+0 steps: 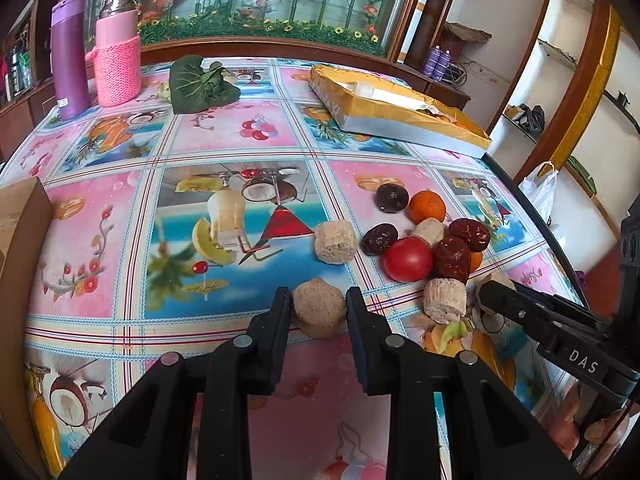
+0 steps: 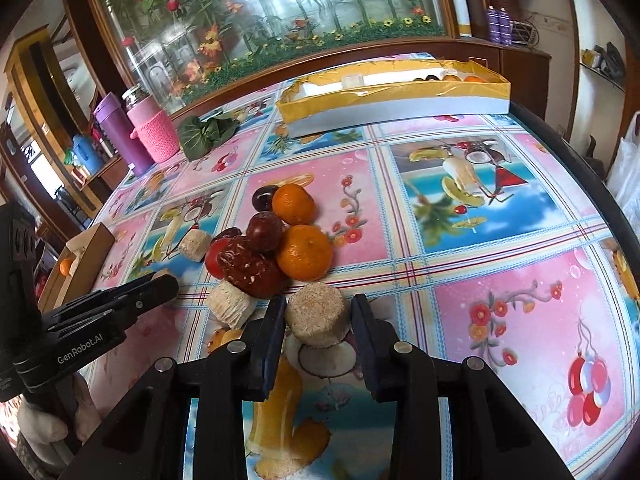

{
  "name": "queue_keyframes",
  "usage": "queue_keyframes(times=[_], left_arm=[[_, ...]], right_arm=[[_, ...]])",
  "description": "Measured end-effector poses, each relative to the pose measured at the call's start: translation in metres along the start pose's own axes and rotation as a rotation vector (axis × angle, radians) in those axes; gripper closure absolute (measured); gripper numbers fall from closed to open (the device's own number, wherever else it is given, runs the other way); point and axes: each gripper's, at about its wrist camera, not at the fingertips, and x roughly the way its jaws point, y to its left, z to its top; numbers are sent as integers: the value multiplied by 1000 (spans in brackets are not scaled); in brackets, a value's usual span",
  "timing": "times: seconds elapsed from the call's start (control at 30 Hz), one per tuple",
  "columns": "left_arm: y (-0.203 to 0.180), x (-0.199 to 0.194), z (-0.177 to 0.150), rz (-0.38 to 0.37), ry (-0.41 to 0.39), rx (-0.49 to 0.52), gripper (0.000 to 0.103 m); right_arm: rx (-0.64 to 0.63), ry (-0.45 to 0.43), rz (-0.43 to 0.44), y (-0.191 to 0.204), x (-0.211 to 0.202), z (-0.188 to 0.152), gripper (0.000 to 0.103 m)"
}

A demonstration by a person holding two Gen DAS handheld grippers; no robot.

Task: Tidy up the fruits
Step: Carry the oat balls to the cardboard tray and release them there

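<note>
A pile of fruit lies on the patterned tablecloth: a red tomato (image 1: 408, 259), an orange mandarin (image 1: 427, 206), dark red dates (image 1: 454, 258) and beige cylindrical pieces (image 1: 335, 242). In the right wrist view the pile shows two mandarins (image 2: 305, 253), dates (image 2: 250, 266) and the tomato (image 2: 213, 261). My left gripper (image 1: 319, 310) is shut on one beige cylinder (image 1: 319, 312). My right gripper (image 2: 318, 318) is shut on another beige cylinder (image 2: 318, 316), just right of the pile. Each gripper shows in the other's view, the right one (image 1: 496, 294) and the left one (image 2: 160, 286).
A yellow-rimmed flat box (image 2: 396, 100) with some fruit in it stands at the far right of the table. A brown cardboard box (image 2: 76, 268) is at the left edge. A purple bottle (image 1: 70, 56), a pink knitted jar (image 1: 118, 64) and green leaves (image 1: 200, 84) stand at the back.
</note>
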Motion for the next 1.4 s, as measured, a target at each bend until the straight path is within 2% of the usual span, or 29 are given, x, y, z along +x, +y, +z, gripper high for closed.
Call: queue_keyframes(times=[0.37, 0.43, 0.5, 0.67, 0.77, 0.9, 1.07, 1.23, 1.4], left_arm=[[9, -18, -9, 45, -31, -23, 76], [11, -32, -12, 46, -52, -26, 76], [14, -49, -14, 17, -68, -43, 76], [24, -101, -30, -2, -117, -57, 76], [42, -132, -43, 6, -149, -101, 76], [78, -169, -52, 84, -198, -166, 76], [119, -206, -57, 190, -257, -223, 76], [157, -226, -55, 256, -259, -245, 76], [190, -237, -34, 352, -245, -220, 76]], right_arm=[[52, -25, -93, -6, -9, -1, 68], [44, -28, -82, -3, -19, -2, 67], [23, -43, -76, 3, -34, -2, 67], [-67, -69, -95, 27, -60, 0, 67], [-117, -76, -76, 48, -67, -3, 67], [-187, -70, -5, 87, -70, -5, 67], [-323, -81, 88, 155, -73, -7, 67], [-428, -74, 183, 218, -68, -5, 67], [-485, -49, 257, 268, -53, 5, 67]])
